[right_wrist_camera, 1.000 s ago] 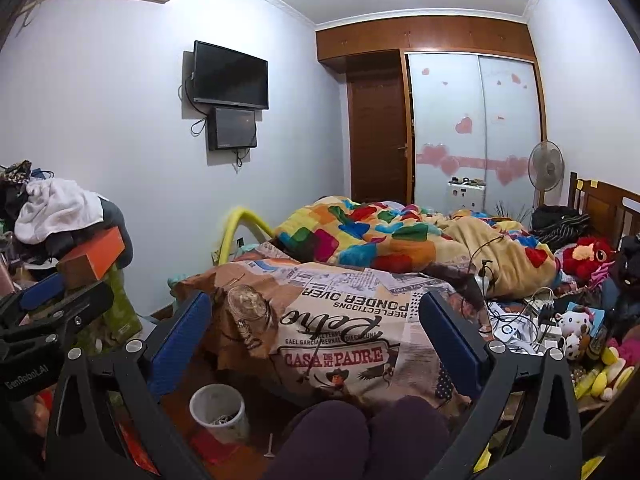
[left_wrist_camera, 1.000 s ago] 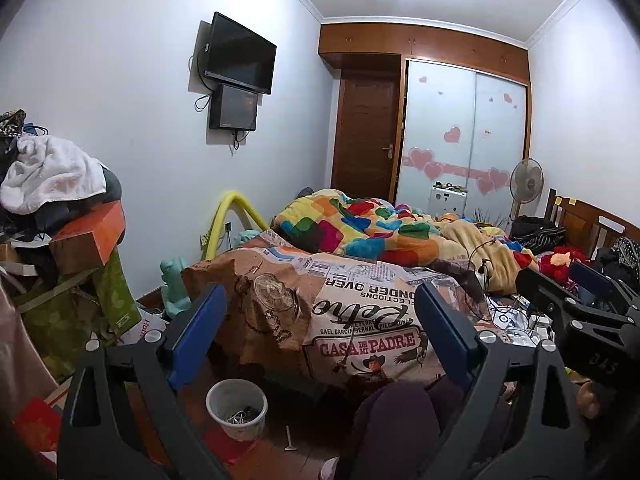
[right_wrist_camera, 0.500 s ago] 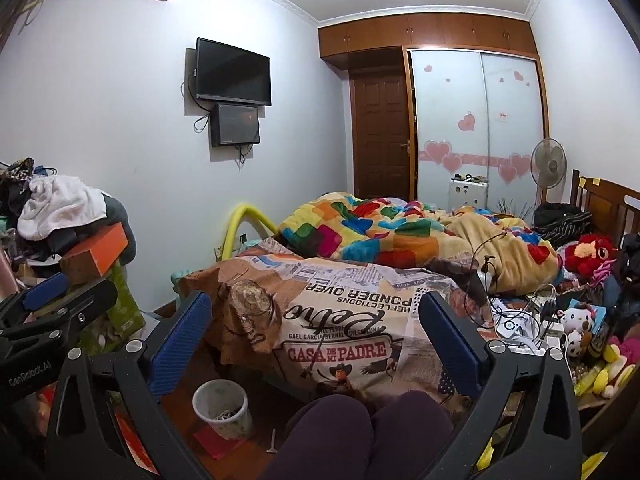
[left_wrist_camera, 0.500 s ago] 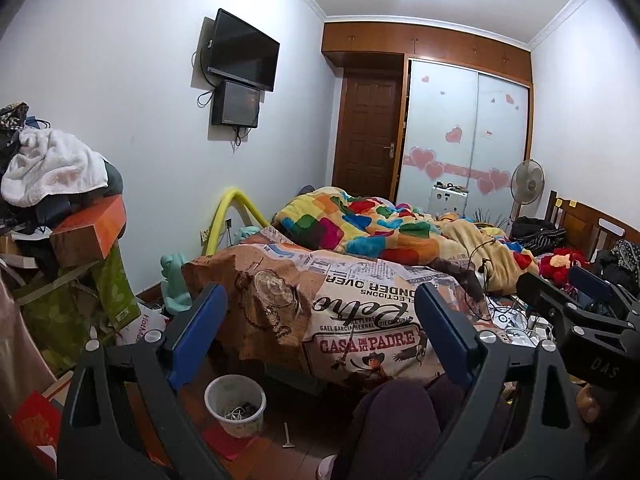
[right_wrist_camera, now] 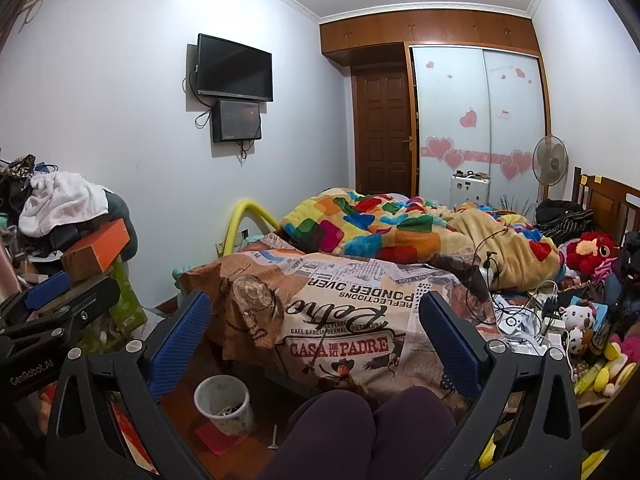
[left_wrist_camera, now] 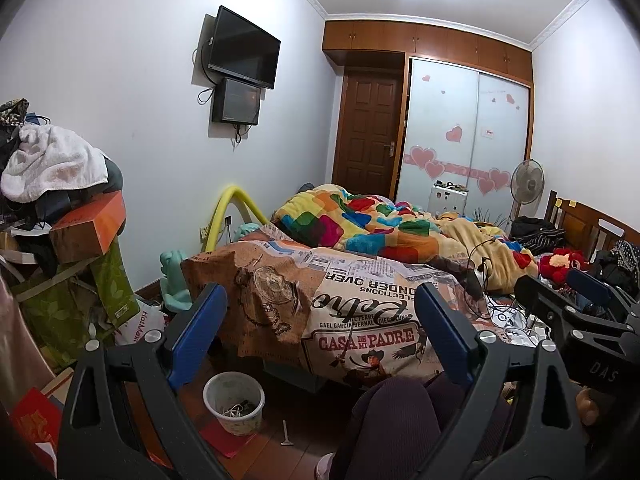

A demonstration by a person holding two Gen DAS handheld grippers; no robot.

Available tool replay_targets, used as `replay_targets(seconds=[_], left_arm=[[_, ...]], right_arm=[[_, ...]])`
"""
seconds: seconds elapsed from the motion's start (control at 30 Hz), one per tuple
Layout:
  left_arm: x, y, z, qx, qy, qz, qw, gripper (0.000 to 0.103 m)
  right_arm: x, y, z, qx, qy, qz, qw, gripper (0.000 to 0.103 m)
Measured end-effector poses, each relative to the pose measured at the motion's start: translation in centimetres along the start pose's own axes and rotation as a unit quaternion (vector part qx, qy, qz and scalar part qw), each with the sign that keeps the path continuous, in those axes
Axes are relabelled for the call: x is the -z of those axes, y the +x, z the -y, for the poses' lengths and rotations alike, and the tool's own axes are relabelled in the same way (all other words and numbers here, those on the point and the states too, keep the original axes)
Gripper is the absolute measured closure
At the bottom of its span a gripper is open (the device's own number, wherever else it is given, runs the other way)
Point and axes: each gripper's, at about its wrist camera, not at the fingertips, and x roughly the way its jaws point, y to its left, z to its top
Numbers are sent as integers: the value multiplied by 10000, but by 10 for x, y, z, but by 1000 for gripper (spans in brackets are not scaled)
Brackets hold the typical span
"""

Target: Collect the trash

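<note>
A small white trash bin stands on the wooden floor at the foot of the bed, with bits of litter inside. A small razor-like piece lies on the floor just right of it, beside a flat red card. My left gripper is open and empty, held above the bin and the person's knees. My right gripper is open and empty too, at about the same height. Each gripper shows at the edge of the other's view.
A bed with a printed sheet and a colourful blanket fills the middle. A pile of clothes and boxes rises at the left. Cables, chargers and plush toys crowd the right. A fan stands by the wardrobe.
Both views have drifted slightly; the bin sits a little lower right in the left wrist view. Both grippers stay open and empty.
</note>
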Motion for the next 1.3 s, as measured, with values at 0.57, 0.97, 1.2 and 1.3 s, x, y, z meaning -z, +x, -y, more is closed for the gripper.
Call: replay_targets(seconds=[0.57,0.97,1.2,1.3], left_arm=[[8,-2,3,-46,8,-3,10000,8],[9,-3,4,-65,-6,-26,10000,8],[7,-3,5,25,-24,-21,10000,8],[6,-4,7,50,1,-38,10000,8]], right_arm=[[1,0,1,-34,-24,1,10000,0],[2,0,1,-73,-29,-23,10000,0],[2,0,2,-78,-28,-18,10000,0],[2,1,2,-80,-28,-26,10000,0]])
